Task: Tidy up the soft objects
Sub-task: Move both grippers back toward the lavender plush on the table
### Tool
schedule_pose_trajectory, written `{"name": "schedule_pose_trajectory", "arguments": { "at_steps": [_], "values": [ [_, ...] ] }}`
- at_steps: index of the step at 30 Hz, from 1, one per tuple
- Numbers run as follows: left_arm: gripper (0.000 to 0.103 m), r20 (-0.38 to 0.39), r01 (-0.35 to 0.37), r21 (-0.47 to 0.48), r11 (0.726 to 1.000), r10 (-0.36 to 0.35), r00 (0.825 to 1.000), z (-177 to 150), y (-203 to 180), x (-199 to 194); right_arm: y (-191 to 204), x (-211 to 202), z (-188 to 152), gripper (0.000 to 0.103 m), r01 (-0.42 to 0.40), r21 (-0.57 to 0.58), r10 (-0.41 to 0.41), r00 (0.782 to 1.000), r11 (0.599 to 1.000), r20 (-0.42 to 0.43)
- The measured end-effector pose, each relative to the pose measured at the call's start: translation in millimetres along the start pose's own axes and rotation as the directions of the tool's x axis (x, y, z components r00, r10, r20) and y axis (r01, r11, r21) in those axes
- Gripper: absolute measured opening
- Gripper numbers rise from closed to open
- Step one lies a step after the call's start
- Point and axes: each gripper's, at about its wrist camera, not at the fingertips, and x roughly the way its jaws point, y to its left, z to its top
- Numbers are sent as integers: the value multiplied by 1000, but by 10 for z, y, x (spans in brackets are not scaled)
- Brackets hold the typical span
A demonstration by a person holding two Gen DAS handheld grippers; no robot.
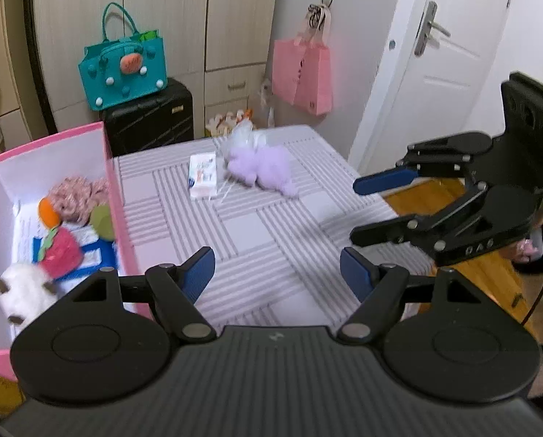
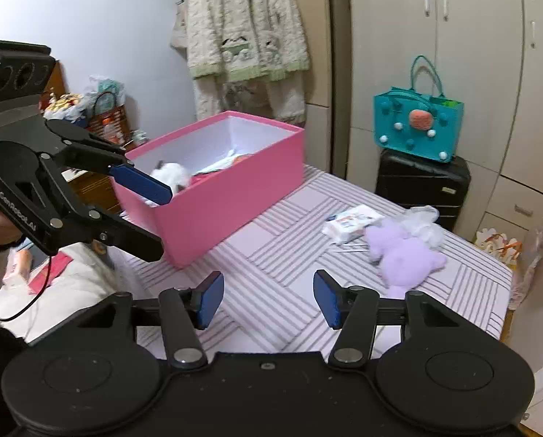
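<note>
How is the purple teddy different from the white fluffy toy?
The purple teddy lies out on the striped table; the white fluffy toy sits inside the pink box. The teddy is all lilac; the white toy has brown patches. Both look soft.

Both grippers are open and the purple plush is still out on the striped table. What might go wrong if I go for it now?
1. The fluffy purple plush toy lies against the white tissue packet and some thin sticks; the right gripper may drag those along.
2. A filmy white bundle touches the plush and might snag.
3. The pink cardboard box already holds several soft toys, so the plush may perch on top rather than settle.
</note>
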Motion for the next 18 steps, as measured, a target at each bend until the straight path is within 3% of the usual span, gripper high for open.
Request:
{"name": "schedule_pose_trajectory", "arguments": {
  "at_steps": [10,18],
  "values": [
    [75,105,-35,7,999,34,994,175,-81,596,-454,376,-265,66,138,38,-140,987,990,82],
    [75,159,-100,-44,994,105,982,257,17,1100,-843,699,-368,67,166,110,-176,981,980,79]
  ]
}}
